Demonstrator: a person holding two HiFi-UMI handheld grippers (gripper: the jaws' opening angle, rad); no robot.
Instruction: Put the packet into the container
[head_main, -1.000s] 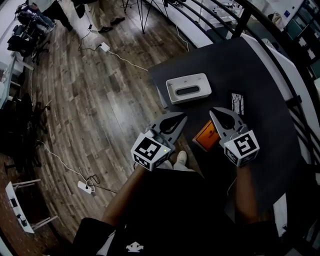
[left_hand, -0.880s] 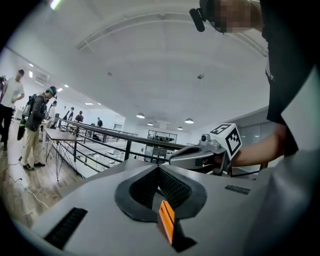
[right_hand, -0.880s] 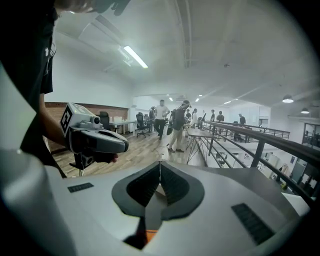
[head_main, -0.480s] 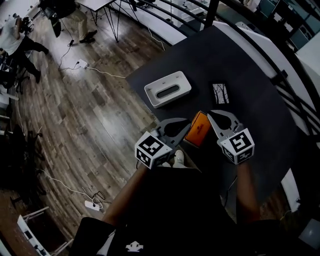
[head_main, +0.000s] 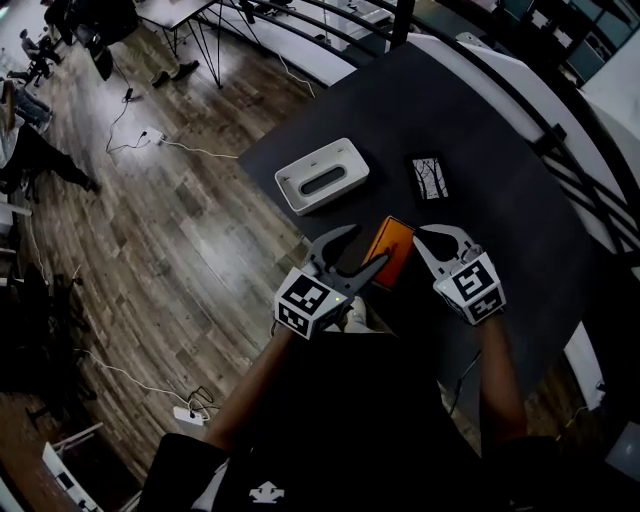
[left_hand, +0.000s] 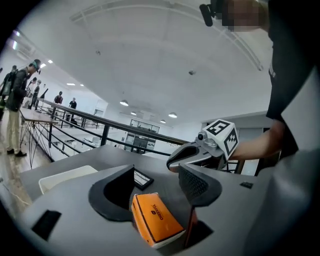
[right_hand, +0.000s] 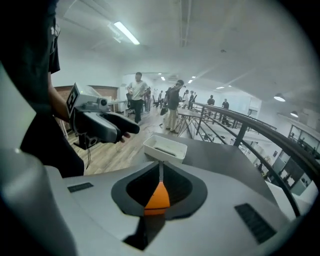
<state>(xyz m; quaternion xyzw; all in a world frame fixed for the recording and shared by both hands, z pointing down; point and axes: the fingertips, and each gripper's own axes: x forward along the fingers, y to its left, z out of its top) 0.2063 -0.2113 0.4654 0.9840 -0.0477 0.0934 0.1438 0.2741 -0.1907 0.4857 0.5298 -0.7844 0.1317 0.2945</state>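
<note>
Head view is dim, and the dark table swallows detail. My gripper views are brighter, lit by ceiling strips, with hazy, washed-out walls. Heavy fisheye bend, black vignetted corners. Packet sharp, soft shadow beneath; distant people blurry.

Person in a plain black short-sleeved top, small white emblem printed on its front, loose dark sleeve ending above the elbow, forearms bare, pale shoes peeping out below, small black camera mounted at the head
</note>
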